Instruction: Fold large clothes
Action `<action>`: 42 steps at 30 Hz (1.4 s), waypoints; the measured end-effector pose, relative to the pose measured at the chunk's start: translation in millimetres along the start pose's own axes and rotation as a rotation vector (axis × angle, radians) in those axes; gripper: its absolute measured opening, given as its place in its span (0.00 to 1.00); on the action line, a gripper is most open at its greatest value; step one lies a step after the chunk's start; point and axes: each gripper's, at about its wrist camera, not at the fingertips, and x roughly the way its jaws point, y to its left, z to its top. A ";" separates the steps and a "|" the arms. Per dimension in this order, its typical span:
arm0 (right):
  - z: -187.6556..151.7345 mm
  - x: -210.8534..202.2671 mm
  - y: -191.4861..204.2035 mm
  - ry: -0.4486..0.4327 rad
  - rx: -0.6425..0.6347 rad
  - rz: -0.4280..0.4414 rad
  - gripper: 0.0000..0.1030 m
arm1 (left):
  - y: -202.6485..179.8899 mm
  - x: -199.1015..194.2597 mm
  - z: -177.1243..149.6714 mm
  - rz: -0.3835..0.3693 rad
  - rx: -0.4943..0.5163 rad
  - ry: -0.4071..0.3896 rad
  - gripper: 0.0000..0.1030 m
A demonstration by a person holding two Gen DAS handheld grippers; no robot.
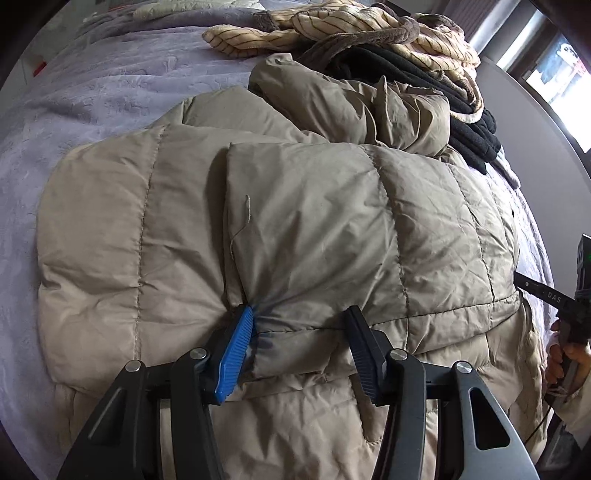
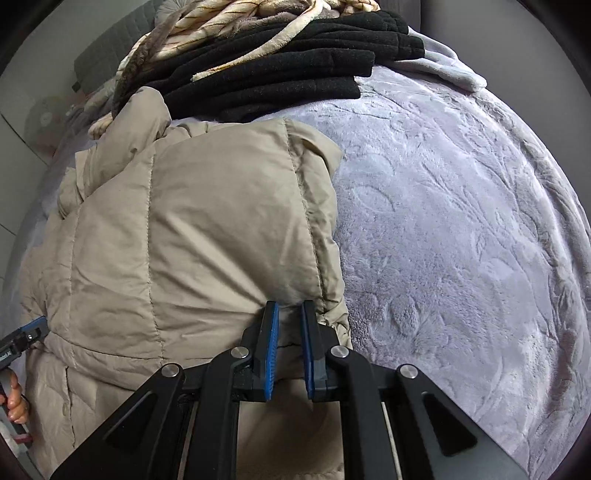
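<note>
A: What do we have under the left tool [image 1: 301,315]?

B: We see a puffy khaki down jacket [image 1: 295,229], quilted in broad channels, its thin shell finely crinkled. It lies folded on the bed's lavender plush blanket [image 1: 92,110], which is embossed with leafy swirls. Our left tool stands released, its ribbed blue pad [image 1: 234,354] just touching a pucker of fabric.

A: And farther right?

B: Our right tool [image 2: 290,308] is clenched on the jacket's folded edge, a ridge of fabric pinched between its narrow blue pads. Beyond the jacket we see stacked black fleece [image 2: 295,66], flat and matte, with a cream striped fuzzy garment [image 1: 351,33] draped over it.
</note>
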 end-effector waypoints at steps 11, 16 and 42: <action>-10.5 -49.4 -6.2 -0.010 0.037 0.007 0.15 | -7.1 -38.9 -7.6 0.095 -0.088 -0.036 0.53; -32.9 -68.7 -7.1 0.047 0.070 0.070 0.36 | -18.8 -55.5 -23.9 0.183 -0.110 0.002 0.59; -126.0 -148.8 34.0 0.074 0.119 0.205 1.00 | -51.1 -132.3 -135.0 0.235 -0.129 0.085 1.00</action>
